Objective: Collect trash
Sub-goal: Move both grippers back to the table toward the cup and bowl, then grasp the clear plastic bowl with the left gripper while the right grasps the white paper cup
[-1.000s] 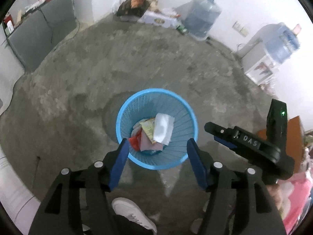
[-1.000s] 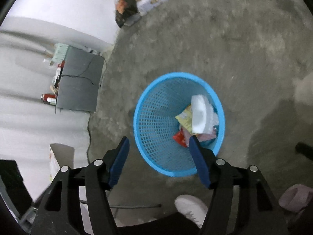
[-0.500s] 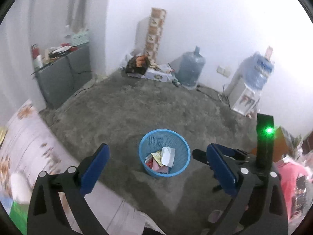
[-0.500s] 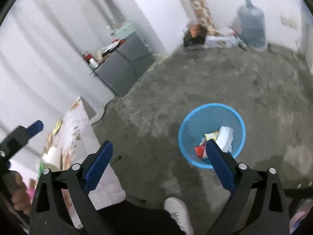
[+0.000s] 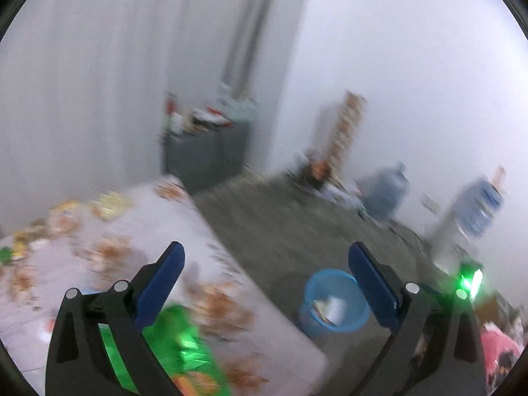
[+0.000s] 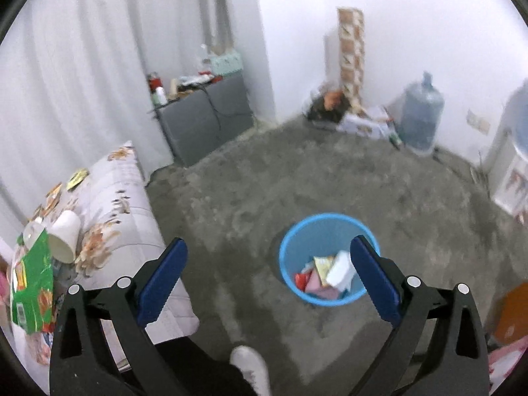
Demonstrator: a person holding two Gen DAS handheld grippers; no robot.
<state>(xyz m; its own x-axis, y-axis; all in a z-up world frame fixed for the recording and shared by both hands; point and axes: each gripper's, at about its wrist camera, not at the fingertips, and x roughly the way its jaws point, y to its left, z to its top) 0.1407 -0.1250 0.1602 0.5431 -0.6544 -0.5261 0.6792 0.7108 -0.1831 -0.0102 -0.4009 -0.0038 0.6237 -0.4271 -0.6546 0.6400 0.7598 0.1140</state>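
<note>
Both views have swung up and away from the blue basket, which now sits on the floor beside the bed. The left gripper and right gripper have jaws spread wide, empty. A green packet and white cup lie on the bed.

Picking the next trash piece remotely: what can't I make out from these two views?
- Left wrist view: motion blur smears the green packet and the litter behind it.
- Right wrist view: the right gripper finger covers part of the blue basket.
- Green carton: print too small.
</note>
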